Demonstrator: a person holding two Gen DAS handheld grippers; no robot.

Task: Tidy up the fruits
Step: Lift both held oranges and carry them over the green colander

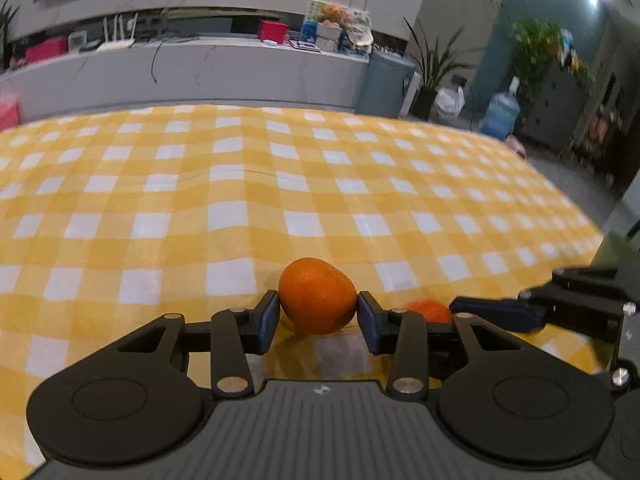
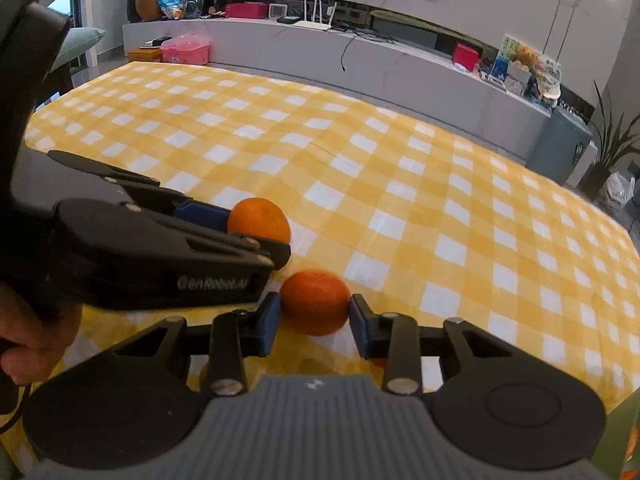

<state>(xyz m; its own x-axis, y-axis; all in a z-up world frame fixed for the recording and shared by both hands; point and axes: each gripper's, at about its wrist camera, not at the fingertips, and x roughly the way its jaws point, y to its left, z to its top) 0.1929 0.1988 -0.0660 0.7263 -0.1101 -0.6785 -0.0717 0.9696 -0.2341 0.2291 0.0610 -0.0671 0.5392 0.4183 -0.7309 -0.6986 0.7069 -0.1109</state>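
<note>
Two oranges are sitting in two sets of jaws. In the left wrist view, the left gripper (image 1: pixel 318 314) is clamping its blue pads (image 1: pixel 267 322) against both sides of the larger orange (image 1: pixel 317 295), low in the centre of the frame, with the fruit resting on the yellow-and-white checked cloth (image 1: pixel 240 184) that is covering the surface. To the lower right of that view, the second orange (image 1: pixel 430 312) is showing blurred behind the linkage, next to a blue finger of the right gripper (image 1: pixel 498 314). In the right wrist view, the right gripper (image 2: pixel 316 316) is pressing its pads on the second orange (image 2: pixel 315 303) at lower centre, also down on the cloth. Up and to the left, the left gripper (image 2: pixel 240 232) is reaching in from the left edge, holding the larger orange (image 2: pixel 259 219); the two fruits are lying near each other but apart. A hand (image 2: pixel 36 340) is gripping a handle at the lower left edge. A long grey cabinet (image 2: pixel 400 60) is running across the background beyond the cloth.
</note>
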